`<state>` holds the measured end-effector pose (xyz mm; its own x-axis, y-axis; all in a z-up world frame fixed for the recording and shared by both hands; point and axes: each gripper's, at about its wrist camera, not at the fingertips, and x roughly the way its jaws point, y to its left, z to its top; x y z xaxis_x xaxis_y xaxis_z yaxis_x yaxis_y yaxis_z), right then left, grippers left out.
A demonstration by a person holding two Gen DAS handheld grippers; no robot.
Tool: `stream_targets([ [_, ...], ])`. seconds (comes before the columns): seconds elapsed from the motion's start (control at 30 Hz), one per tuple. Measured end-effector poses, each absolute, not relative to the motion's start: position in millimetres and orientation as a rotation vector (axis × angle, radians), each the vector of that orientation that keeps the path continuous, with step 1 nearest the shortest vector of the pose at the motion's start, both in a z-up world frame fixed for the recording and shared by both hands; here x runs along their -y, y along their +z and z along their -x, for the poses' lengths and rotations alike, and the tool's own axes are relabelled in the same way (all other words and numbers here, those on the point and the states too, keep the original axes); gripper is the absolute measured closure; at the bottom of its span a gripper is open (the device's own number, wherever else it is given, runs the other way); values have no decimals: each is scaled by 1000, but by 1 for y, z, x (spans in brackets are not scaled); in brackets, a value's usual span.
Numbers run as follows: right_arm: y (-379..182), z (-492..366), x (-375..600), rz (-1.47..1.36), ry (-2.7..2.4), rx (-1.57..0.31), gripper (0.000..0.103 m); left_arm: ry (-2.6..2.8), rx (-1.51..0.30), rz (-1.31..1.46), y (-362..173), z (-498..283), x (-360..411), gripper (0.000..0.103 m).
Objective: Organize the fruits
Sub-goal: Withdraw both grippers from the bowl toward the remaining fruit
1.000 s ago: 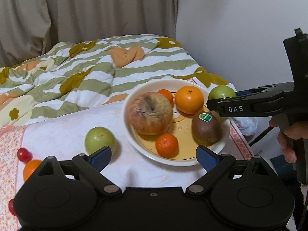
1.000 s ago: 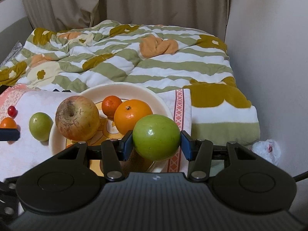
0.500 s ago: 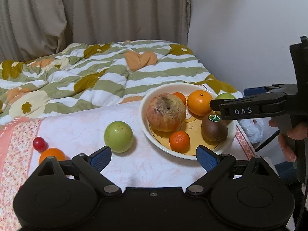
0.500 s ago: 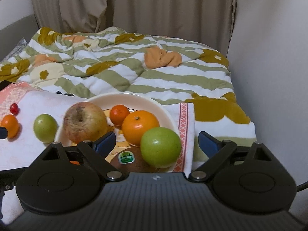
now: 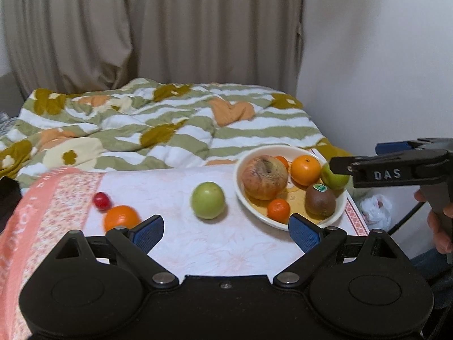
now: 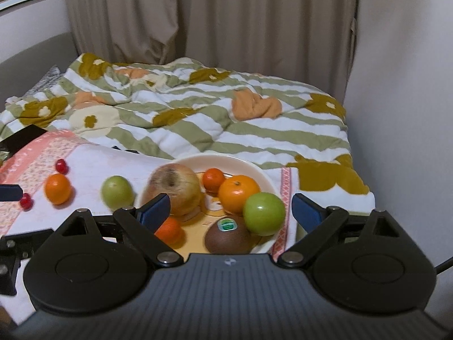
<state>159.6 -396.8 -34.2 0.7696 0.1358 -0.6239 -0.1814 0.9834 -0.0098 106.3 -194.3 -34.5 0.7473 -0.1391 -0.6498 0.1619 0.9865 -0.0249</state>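
1. Hovering nearest the camera, the left gripper (image 5: 226, 229) has its blue pads spread wide with nothing between them, above the pale floral cloth (image 5: 198, 243) that covers the table.
2. The right gripper (image 6: 230, 208) is likewise wide apart and empty – its pads frame the near side of the bowl without touching any fruit. In the left wrist view it reaches in from the right, held by a hand (image 5: 441, 226).
3. Near the left pad of the left gripper lies a loose orange (image 5: 121, 217), with a small red cherry tomato (image 5: 101, 200) just beyond it; the right wrist view shows a second cherry tomato (image 6: 25, 200) further left.
4. A green apple (image 5: 208, 200) sits alone on the cloth, just left of the bowl and apart from it.
5. The cream bowl (image 5: 283, 149) stands at the right end of the table. Along its near side are a small mandarin (image 5: 278, 210) and a kiwi (image 5: 320, 204) with a green sticker.
6. At the right rim rests another green apple (image 6: 264, 213) – touching the kiwi and the large orange (image 6: 238, 190) behind it.
7. A big, blemished reddish apple (image 5: 264, 177) fills the bowl's left side, and a second small mandarin (image 6: 213, 179) lies at the far side.
8. Beyond the table spreads a green-striped flowered quilt (image 5: 170, 124), then beige curtains (image 5: 170, 28) and a white wall on the right.
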Motion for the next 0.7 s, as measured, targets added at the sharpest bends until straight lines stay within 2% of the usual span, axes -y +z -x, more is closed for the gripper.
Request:
stream_targets([
  [0.33,-8,-128,351,64,258,-646,0,-26,-647,-15,-12,-71,134,5],
  [0.7,-7,-123,272,42,234,-662,0,0,-659,-19,-14,-69,46,5],
])
